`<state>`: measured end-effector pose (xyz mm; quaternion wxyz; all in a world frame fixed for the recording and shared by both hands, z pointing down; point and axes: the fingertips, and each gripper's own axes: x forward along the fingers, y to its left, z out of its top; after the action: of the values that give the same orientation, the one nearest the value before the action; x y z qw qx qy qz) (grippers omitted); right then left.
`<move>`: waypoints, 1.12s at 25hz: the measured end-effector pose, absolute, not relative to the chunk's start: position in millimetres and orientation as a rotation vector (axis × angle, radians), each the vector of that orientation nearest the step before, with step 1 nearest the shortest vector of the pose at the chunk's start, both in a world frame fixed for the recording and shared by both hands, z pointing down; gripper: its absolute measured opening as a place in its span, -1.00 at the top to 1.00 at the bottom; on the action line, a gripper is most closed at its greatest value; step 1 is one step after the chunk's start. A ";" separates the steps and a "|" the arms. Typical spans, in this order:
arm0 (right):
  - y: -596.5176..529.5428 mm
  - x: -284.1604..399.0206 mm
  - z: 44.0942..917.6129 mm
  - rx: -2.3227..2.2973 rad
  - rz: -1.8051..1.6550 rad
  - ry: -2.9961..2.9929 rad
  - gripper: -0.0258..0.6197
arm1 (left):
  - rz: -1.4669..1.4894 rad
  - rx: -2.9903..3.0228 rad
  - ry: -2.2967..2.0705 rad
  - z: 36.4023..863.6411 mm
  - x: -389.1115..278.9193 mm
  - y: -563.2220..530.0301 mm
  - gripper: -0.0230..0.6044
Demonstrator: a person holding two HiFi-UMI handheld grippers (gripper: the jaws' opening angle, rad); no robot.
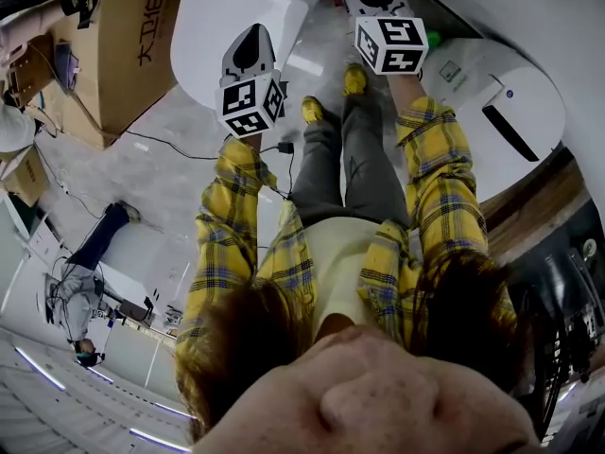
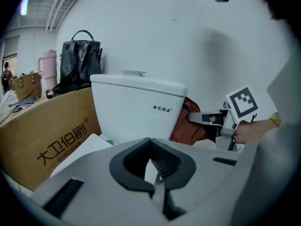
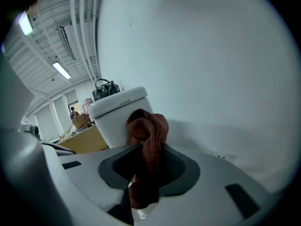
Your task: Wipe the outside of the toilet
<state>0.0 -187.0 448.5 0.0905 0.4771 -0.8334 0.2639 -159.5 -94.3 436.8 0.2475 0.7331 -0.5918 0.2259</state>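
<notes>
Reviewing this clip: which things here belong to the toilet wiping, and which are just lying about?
Part of the job:
toilet
red-brown cloth, clamped in the right claw
left claw, shut with nothing in it

Just lying about:
cardboard box
black handbag
pink tumbler

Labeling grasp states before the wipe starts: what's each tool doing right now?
Left tool: closed, nothing in it.
Right tool: closed on the red-brown cloth.

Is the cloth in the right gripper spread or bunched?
Bunched: the cloth is a crumpled wad clamped in the right gripper.
</notes>
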 end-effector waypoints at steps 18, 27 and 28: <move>-199.4 -8.6 532.1 1.367 0.925 -2.289 0.54 | 0.641 1.976 -1.583 455.7 -159.2 -100.3 0.92; -187.5 -13.3 581.8 1.293 1.008 -2.157 0.54 | 0.662 1.962 -1.569 463.9 -162.7 -99.0 0.92; -185.1 -13.5 588.2 1.286 1.022 -2.143 0.54 | 0.664 1.961 -1.568 464.8 -162.8 -98.7 0.92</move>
<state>-13.5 -185.1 588.2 0.2191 0.4646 -0.7743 0.3695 -162.8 -98.7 464.8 0.2691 0.7273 -0.5814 0.2462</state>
